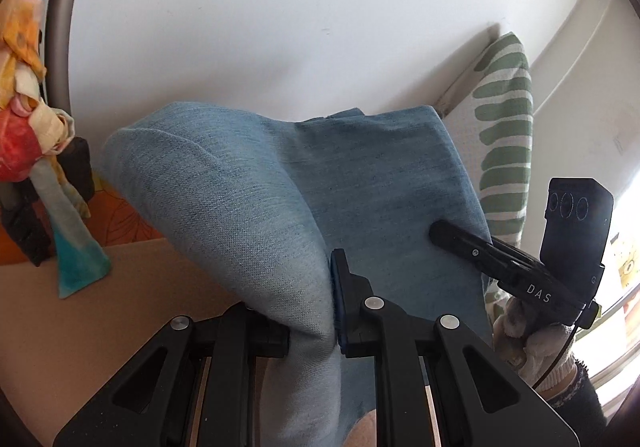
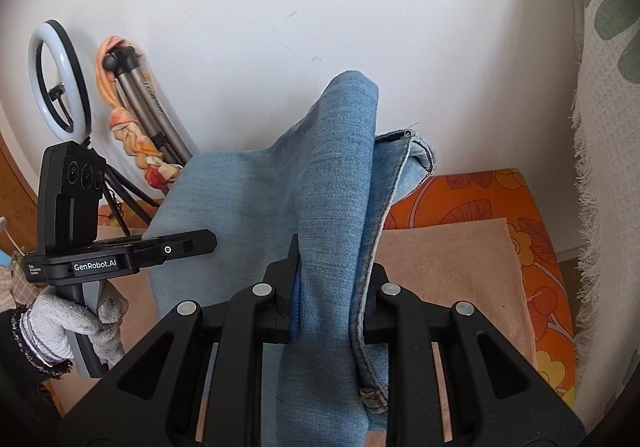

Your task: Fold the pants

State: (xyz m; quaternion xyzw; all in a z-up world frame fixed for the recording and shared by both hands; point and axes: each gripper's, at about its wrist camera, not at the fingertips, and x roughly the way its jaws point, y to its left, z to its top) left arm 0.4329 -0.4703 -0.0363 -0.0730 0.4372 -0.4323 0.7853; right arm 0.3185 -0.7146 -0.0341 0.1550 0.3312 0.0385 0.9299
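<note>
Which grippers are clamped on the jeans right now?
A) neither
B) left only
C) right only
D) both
D: the left gripper pinches a bunched fold of the jeans, and the right gripper pinches the denim by a stitched hem.

Soft, matt blue denim pants [image 2: 320,207] hang between matt black plastic fingers [image 2: 286,287], above a fuzzy tan cloth [image 2: 452,267].
</note>
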